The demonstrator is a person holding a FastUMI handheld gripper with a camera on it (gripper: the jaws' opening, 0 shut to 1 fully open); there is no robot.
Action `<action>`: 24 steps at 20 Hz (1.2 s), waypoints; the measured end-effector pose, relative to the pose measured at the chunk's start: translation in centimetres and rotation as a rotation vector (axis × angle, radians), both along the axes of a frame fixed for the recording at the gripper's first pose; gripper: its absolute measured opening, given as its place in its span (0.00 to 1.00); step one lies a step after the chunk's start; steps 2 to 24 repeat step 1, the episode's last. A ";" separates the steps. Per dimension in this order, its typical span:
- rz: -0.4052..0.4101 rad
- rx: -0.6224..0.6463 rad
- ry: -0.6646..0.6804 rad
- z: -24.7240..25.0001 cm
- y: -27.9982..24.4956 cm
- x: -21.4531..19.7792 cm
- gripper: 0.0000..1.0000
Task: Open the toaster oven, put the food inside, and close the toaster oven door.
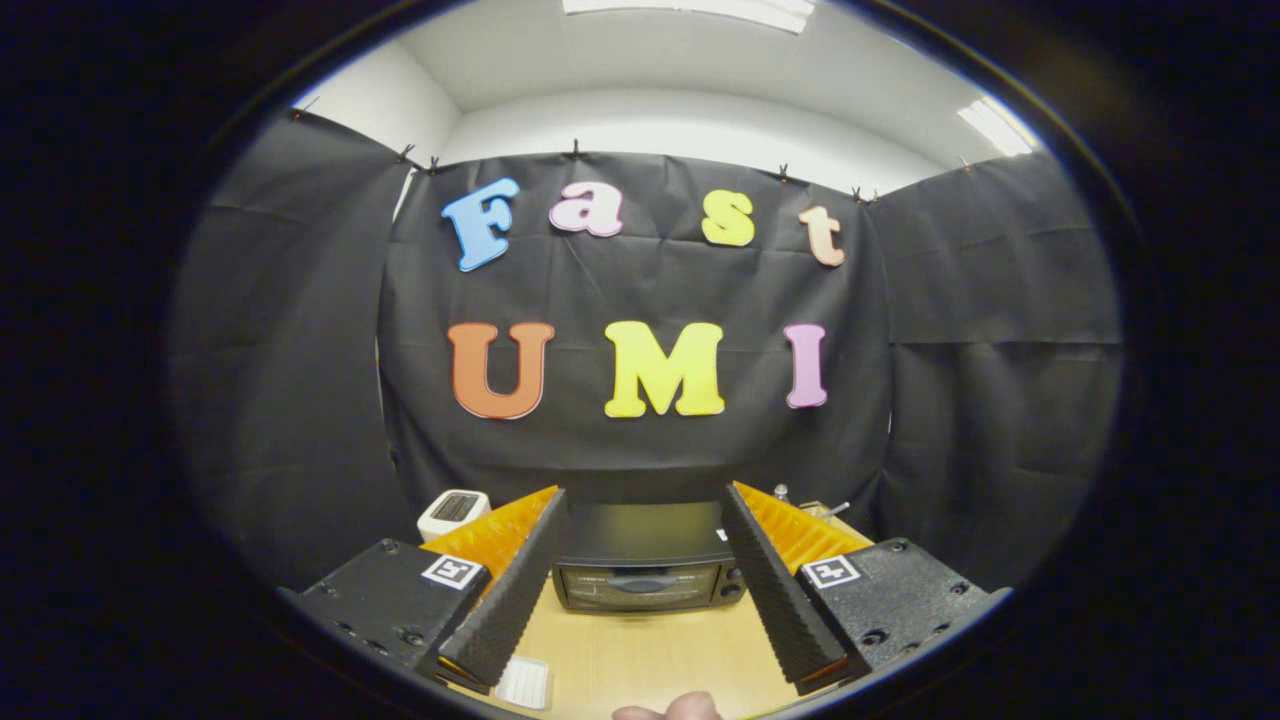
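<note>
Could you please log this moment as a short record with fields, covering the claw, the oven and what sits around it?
claw: open, nothing between its fingers
toaster oven: black, beyond the fingers, seen between them
oven door: closed
surface: wooden table
left of oven: small white appliance
near left finger: white ridged object on the table
nearest edge: part of a hand
food: cannot tell
</note>
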State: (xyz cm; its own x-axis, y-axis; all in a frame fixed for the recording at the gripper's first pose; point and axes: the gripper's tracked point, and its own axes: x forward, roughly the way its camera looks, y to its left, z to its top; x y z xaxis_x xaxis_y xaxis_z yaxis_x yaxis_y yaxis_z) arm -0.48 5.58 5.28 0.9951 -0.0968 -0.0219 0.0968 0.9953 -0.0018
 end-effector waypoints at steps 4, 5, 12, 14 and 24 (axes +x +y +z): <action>0.003 0.006 0.009 -0.2 -0.1 0.3 1.00; 0.003 0.006 0.009 -0.2 -0.1 0.3 1.00; 0.003 0.006 0.009 -0.2 -0.1 0.3 1.00; 0.003 0.006 0.009 -0.2 -0.1 0.3 1.00; 0.003 0.006 0.009 -0.2 -0.1 0.3 1.00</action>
